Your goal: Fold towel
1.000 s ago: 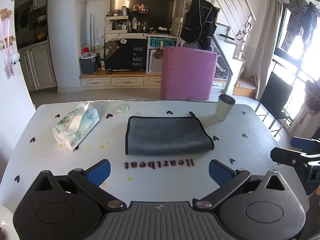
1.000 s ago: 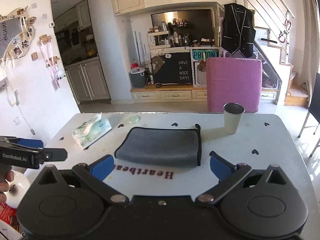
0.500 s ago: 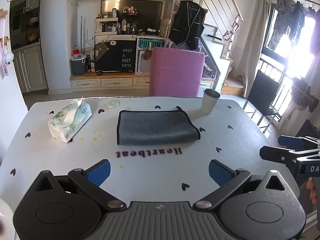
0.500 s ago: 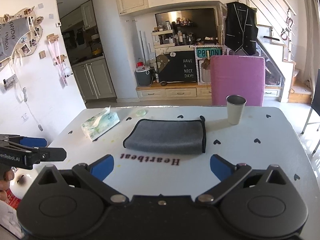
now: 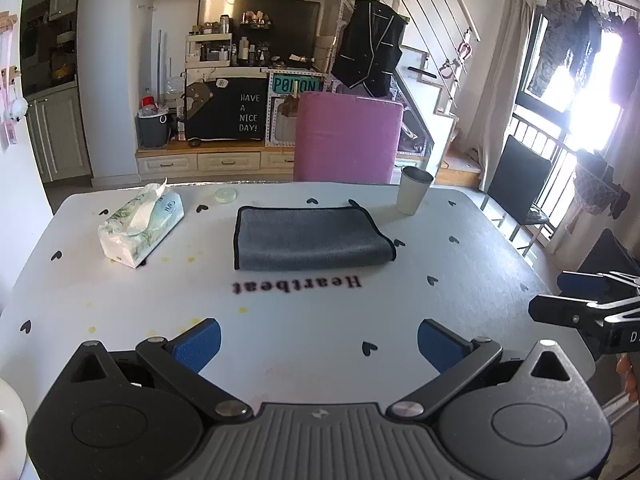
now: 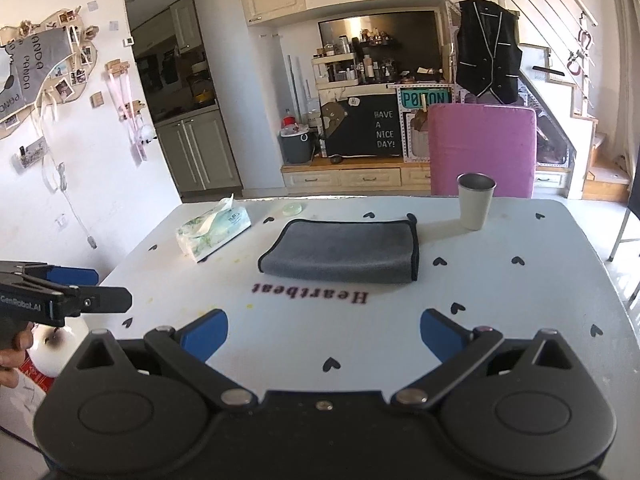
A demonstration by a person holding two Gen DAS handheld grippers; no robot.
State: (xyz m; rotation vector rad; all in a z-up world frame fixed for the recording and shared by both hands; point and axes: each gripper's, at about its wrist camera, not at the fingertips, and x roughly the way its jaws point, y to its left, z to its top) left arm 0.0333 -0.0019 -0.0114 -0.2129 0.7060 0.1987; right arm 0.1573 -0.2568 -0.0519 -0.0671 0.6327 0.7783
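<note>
- The grey towel [image 5: 308,238] is lying folded into a flat rectangle near the middle of the table [image 5: 480,248], towards its far edge.
- The left gripper [image 5: 318,340] and right gripper [image 6: 323,330] are being held above the near edge, fingers wide apart, nothing gripped.
- The fold is being judged done or nearly so; any further fold would call for a reach forward to a towel corner.
- "Heartbeat" [image 5: 296,284] is being read on the tabletop, "HAVE A NICE DAY!" [image 6: 384,130] on a board behind.
</note>
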